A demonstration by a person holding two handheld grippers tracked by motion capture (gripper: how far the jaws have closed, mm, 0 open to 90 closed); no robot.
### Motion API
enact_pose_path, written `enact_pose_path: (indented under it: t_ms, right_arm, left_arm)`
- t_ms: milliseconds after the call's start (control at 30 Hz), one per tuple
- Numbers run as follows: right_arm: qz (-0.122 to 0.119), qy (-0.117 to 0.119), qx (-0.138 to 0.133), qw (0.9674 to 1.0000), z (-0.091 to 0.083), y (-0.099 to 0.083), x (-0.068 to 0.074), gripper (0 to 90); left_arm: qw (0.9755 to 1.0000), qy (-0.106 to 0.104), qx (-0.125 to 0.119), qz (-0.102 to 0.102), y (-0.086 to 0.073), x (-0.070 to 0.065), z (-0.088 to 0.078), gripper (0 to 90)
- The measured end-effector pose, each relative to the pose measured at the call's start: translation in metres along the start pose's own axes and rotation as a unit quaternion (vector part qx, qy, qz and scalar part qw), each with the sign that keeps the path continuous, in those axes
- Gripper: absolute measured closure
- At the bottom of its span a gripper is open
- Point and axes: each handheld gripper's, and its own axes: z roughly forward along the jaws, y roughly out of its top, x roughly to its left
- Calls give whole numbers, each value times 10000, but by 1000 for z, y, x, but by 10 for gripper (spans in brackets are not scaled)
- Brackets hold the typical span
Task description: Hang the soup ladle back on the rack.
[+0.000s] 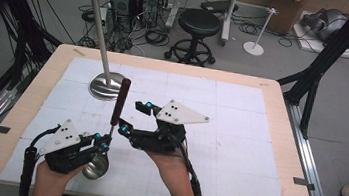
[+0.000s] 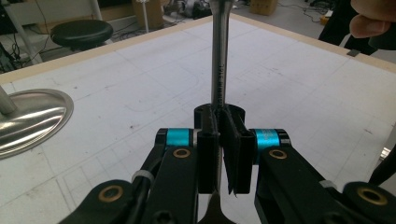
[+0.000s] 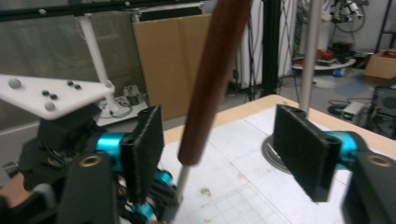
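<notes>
A ladle stands nearly upright near the table's front left. Its brown wooden handle points up and its steel bowl rests low by my left hand. My left gripper is shut on the ladle's thin metal shaft, which rises between its pads in the left gripper view. My right gripper comes in from the right, level with the handle. In the right gripper view the wooden handle stands between the two pads with a gap on each side. Neither pad touches it.
A tall metal stand with a round shiny base stands on the white mat just behind the ladle, its pole leaning left. The wooden table edge runs along the right. A black stool sits beyond the table.
</notes>
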Motion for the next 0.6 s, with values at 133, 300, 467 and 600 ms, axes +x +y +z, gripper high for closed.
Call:
enact_pose_path:
  t_ms: [133,300,467,600]
  right_arm:
    - [82,110,-29,9999,6,3,-2,405]
    - [115,142,34,9998,11,3,-1,450]
    - [126,231,56,9996,15,2,1,601]
    - [220,302,2,9993,13,3,0,694]
  left_arm:
    - [10000,24,5,63,2,-2,1,840]
    - [10000,21,-2,97,3,-4,2,840]
    - [9999,5,4,102,3,-6,4,840]
    - [9999,-12,-12,134,3,-6,3,839]
